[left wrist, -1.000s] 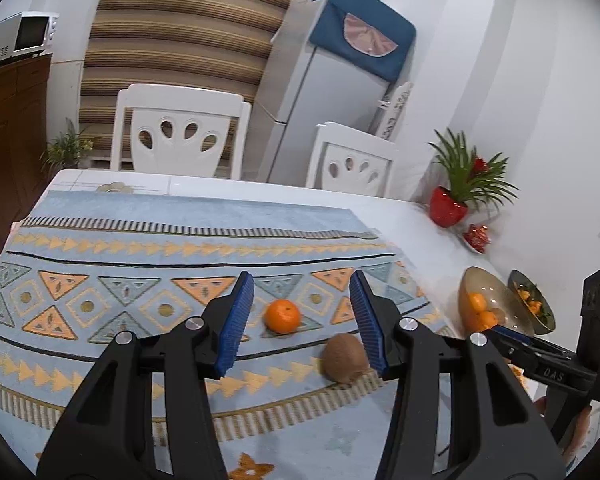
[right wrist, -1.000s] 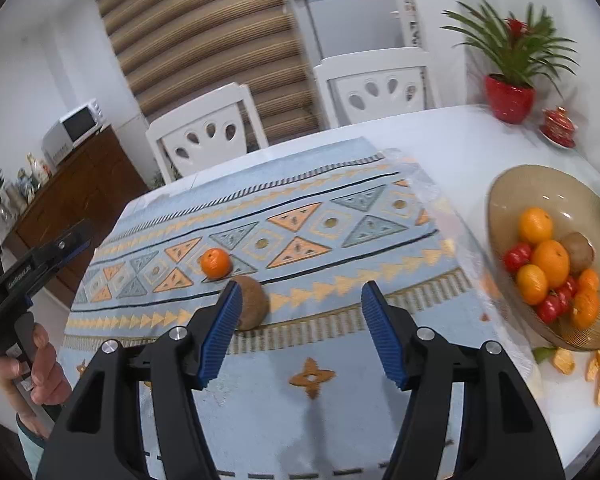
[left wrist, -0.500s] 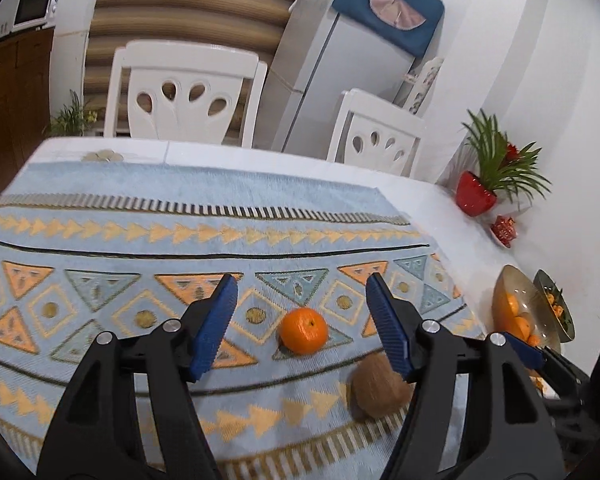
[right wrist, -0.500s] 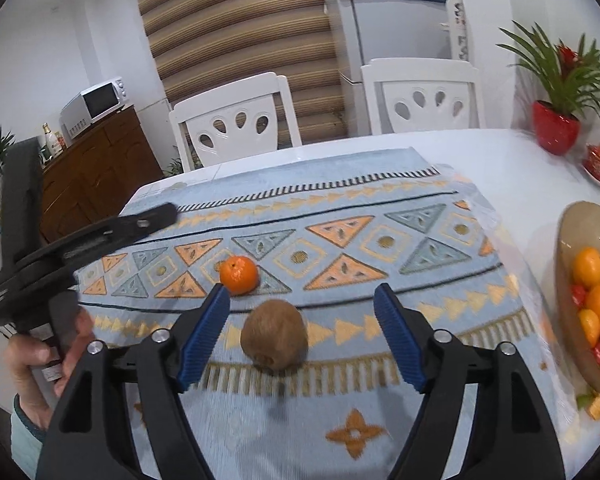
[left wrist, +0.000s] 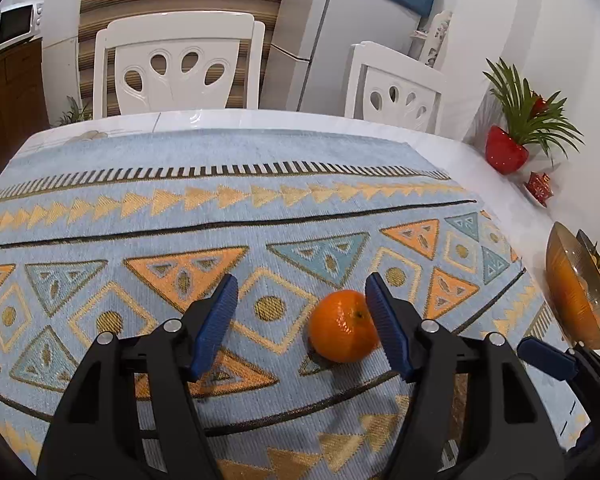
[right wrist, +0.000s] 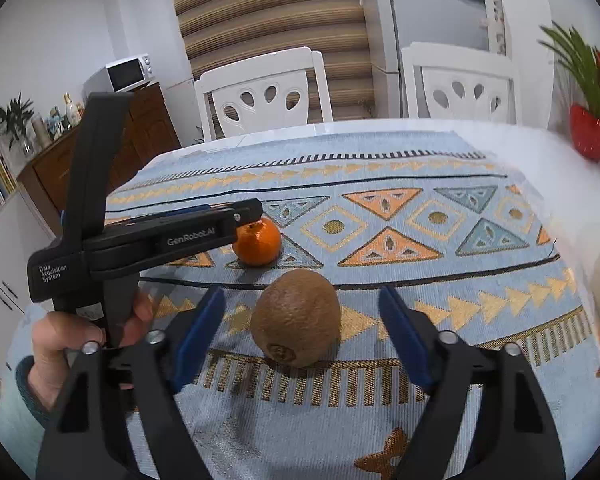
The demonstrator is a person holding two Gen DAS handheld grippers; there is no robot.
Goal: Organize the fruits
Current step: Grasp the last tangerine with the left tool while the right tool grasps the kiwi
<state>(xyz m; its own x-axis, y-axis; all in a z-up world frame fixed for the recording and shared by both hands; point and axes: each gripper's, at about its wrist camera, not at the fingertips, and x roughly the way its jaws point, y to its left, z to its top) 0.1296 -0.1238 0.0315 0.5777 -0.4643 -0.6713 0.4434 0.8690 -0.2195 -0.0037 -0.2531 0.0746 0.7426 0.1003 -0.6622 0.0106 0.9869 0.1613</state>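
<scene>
At lower left of the right wrist view a hand (right wrist: 66, 340) holds the left gripper (left wrist: 300, 316), jaws spread, the orange (left wrist: 343, 325) against its right finger. Centre frame, the kiwi (right wrist: 296, 317) sits between the right gripper's (right wrist: 300, 336) parted jaws. Both look ready to grab: each must close, then carry to the bowl (left wrist: 572, 292) at right.

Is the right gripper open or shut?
Open. The right gripper has its blue fingers wide apart, on either side of the kiwi, not touching it.
</scene>
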